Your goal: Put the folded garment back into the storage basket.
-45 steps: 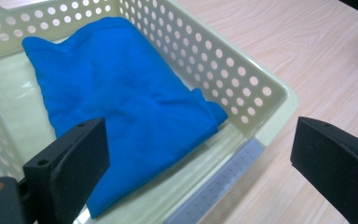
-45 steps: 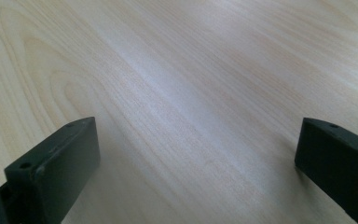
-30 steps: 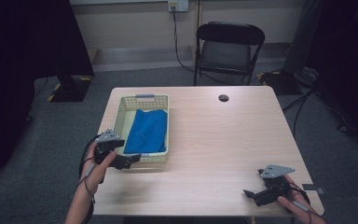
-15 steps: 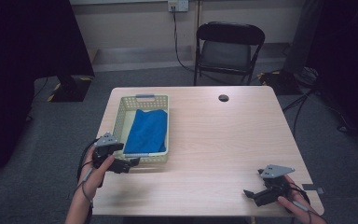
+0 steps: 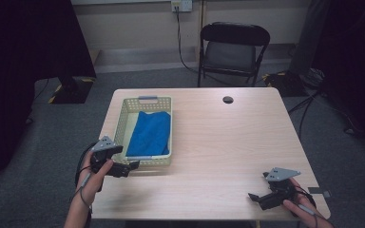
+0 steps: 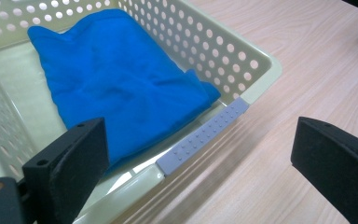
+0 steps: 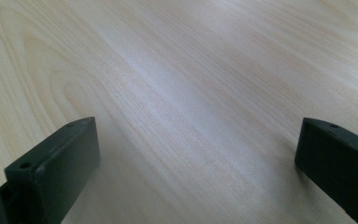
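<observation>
A pale yellow perforated basket [image 5: 119,124] stands on the left half of the wooden table [image 5: 228,142]. A folded blue cloth [image 5: 149,133] lies inside it. My left gripper [image 5: 132,166] is open at the basket's near end. In the left gripper view one jaw hangs over the blue cloth [image 6: 116,79] inside the basket [image 6: 261,65]. The other jaw is outside over the table, and the grey handle strip [image 6: 203,135] runs between them. My right gripper [image 5: 254,197] rests open near the table's front right corner. Bare wood shows between the jaws of that gripper [image 7: 196,140].
A small black round object [image 5: 227,99] lies near the table's far edge. A black folding chair [image 5: 233,47] stands behind the table. A second grey handle [image 5: 147,98] marks the basket's far rim. Bare wood spans the middle and right of the table.
My left gripper has slid slightly toward the table's near edge, staying at the basket's near end. The right gripper has not moved.
</observation>
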`<state>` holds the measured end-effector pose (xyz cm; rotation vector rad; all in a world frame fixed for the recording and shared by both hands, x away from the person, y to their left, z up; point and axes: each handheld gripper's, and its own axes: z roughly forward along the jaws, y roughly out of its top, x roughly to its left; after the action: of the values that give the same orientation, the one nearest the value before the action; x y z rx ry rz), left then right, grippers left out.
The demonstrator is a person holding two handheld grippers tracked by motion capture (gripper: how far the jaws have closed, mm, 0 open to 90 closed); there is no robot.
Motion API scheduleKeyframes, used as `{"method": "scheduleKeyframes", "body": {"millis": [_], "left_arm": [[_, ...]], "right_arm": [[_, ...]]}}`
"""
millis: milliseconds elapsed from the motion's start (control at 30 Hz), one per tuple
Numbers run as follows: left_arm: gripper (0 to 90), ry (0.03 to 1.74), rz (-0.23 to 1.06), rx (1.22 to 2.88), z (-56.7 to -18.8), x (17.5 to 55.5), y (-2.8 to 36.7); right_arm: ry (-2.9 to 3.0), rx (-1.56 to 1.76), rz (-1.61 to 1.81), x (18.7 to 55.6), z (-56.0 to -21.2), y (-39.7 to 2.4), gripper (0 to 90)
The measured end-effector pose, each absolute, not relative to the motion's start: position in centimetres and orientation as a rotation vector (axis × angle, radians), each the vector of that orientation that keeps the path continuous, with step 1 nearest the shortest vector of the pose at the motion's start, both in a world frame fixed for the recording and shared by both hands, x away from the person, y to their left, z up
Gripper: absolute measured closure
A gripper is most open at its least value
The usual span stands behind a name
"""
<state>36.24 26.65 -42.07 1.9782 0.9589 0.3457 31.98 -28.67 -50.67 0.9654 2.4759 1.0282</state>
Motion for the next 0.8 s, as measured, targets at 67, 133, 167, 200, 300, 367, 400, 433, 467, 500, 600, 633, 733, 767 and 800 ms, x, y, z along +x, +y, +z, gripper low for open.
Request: {"method": "scheduleKeyframes", "body": {"millis": [67,133,167,200,300,367,400,433,467,500,600,633,733,767,800], "left_arm": [[3.5,0.961,0.346,1.978,-42.1,36.2,26.8],[3.6,0.966,0.353,1.981,-42.2,36.1,26.9],[3.6,0.964,0.353,1.985,-42.2,36.1,26.9],[3.6,0.97,0.351,1.979,-42.2,36.1,27.0],[3.5,0.973,0.366,1.973,-42.2,36.0,27.3],[3.6,0.974,0.369,1.974,-42.1,36.0,27.5],[3.6,0.976,0.37,1.973,-42.1,35.9,27.5],[3.6,0.971,0.373,1.975,-42.1,35.9,27.6],[3.6,0.974,0.374,1.974,-42.2,35.9,27.7],[3.6,0.978,0.378,1.974,-42.2,35.9,27.9],[3.6,0.979,0.392,1.976,-42.3,35.9,28.1],[3.6,0.98,0.392,1.974,-42.3,35.8,28.2],[3.6,0.983,0.399,1.974,-42.4,35.8,28.4],[3.6,0.987,0.404,1.973,-42.4,35.8,28.5],[3.6,0.984,0.404,1.976,-42.4,35.8,28.5]], "right_arm": [[2.476,0.966,1.028,32.0,-50.7,-28.7,0.0],[2.476,0.965,1.028,32.0,-50.7,-28.7,0.0],[2.476,0.965,1.028,32.0,-50.7,-28.7,0.0],[2.476,0.966,1.028,32.0,-50.7,-28.7,0.0],[2.476,0.965,1.028,32.0,-50.7,-28.7,0.0],[2.476,0.965,1.028,32.0,-50.7,-28.7,0.0],[2.476,0.965,1.028,32.0,-50.7,-28.7,0.0],[2.476,0.966,1.028,32.0,-50.7,-28.7,0.0],[2.476,0.966,1.028,32.0,-50.7,-28.7,0.0],[2.476,0.966,1.028,32.0,-50.7,-28.7,0.0],[2.476,0.966,1.028,32.0,-50.7,-28.7,0.0],[2.476,0.966,1.028,32.0,-50.7,-28.7,0.0],[2.476,0.966,1.028,32.0,-50.7,-28.7,0.0],[2.476,0.966,1.028,32.0,-50.7,-28.7,0.0],[2.476,0.966,1.028,32.0,-50.7,-28.7,0.0]]}}
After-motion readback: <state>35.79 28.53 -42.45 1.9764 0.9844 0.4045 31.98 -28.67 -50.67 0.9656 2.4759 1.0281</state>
